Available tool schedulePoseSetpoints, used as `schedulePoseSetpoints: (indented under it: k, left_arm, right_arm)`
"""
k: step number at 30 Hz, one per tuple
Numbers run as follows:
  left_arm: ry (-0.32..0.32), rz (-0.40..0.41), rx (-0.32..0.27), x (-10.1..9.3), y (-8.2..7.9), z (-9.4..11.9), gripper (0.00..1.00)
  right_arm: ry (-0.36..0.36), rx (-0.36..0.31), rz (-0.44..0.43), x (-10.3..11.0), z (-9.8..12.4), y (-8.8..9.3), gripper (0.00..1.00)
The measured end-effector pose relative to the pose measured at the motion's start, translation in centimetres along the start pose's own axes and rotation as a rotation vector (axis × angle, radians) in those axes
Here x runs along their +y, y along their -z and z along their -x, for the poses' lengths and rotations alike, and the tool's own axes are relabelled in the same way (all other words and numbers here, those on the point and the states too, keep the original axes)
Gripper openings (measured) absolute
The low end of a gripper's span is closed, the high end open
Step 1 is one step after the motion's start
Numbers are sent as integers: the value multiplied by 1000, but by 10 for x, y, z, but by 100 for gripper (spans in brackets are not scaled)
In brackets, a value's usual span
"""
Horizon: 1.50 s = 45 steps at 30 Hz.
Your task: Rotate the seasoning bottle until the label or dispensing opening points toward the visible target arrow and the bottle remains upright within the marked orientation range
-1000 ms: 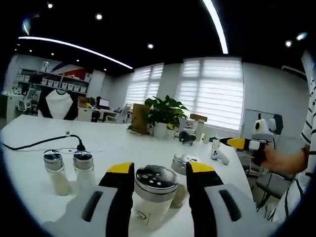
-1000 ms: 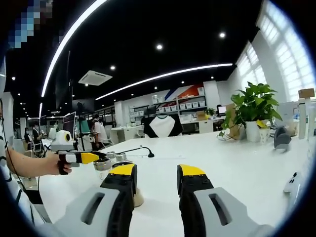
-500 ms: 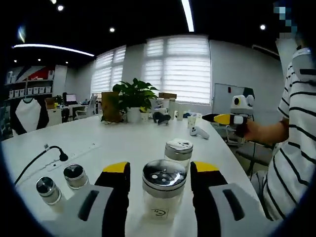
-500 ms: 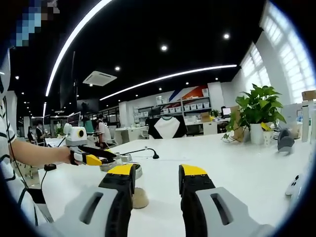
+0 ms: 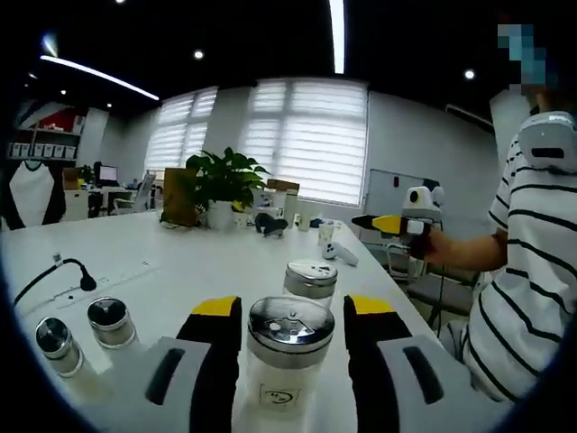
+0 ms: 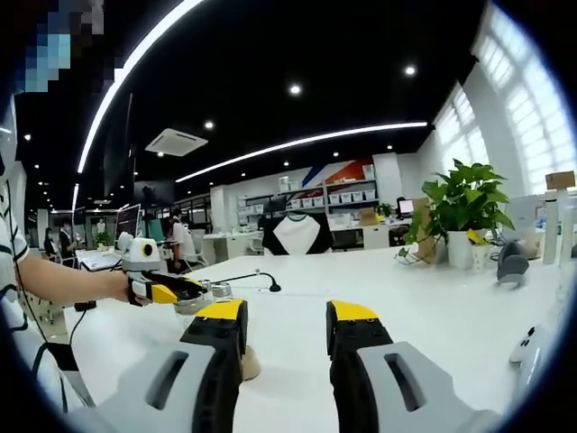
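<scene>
A long white bench (image 5: 180, 271) stretches through an open office. Wide windows with white slatted blinds (image 5: 306, 135) brighten the far wall beside a leafy green potted plant (image 5: 221, 180). Linear ceiling lights (image 6: 297, 140) cross the dark ceiling above wall shelves of boxes (image 6: 347, 194).

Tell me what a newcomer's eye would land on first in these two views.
In the left gripper view, a clear glass seasoning bottle with a perforated silver lid stands upright between the left gripper's yellow-tipped black jaws. Two small silver-capped shakers stand to its left on the white table. In the right gripper view, the right gripper hangs open.
</scene>
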<state>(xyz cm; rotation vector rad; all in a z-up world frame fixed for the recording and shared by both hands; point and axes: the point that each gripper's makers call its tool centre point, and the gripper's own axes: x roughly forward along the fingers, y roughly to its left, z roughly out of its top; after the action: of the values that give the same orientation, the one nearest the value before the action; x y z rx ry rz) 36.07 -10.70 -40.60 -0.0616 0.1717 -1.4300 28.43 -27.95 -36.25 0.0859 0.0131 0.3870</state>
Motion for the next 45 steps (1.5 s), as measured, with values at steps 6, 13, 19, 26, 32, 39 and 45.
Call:
schedulePoseSetpoints:
  k: [6, 13, 19, 26, 32, 39, 45]
  left_arm:
    - [-13, 1, 15, 4, 4, 0, 42]
    - [-87, 9, 10, 6, 4, -2, 41]
    - [-178, 15, -20, 13, 4, 1, 41]
    - [-355, 22, -35, 10, 4, 2, 41]
    - [-486, 26, -83, 5, 3, 4, 41]
    - [-579, 5, -118, 3, 2, 5, 41]
    - [-643, -1, -149, 4, 2, 6, 41]
  right_arm:
    - [6, 12, 4, -1, -2, 4, 33]
    - [14, 10, 15, -1, -4, 2, 33]
    - [22, 12, 21, -2, -5, 2, 32]
    - [24, 5, 18, -2, -5, 0, 32]
    - [36, 3, 15, -5, -2, 1, 31]
    - [43, -2, 10, -6, 0, 1, 31]
    - [48, 0, 6, -8, 3, 2, 31]
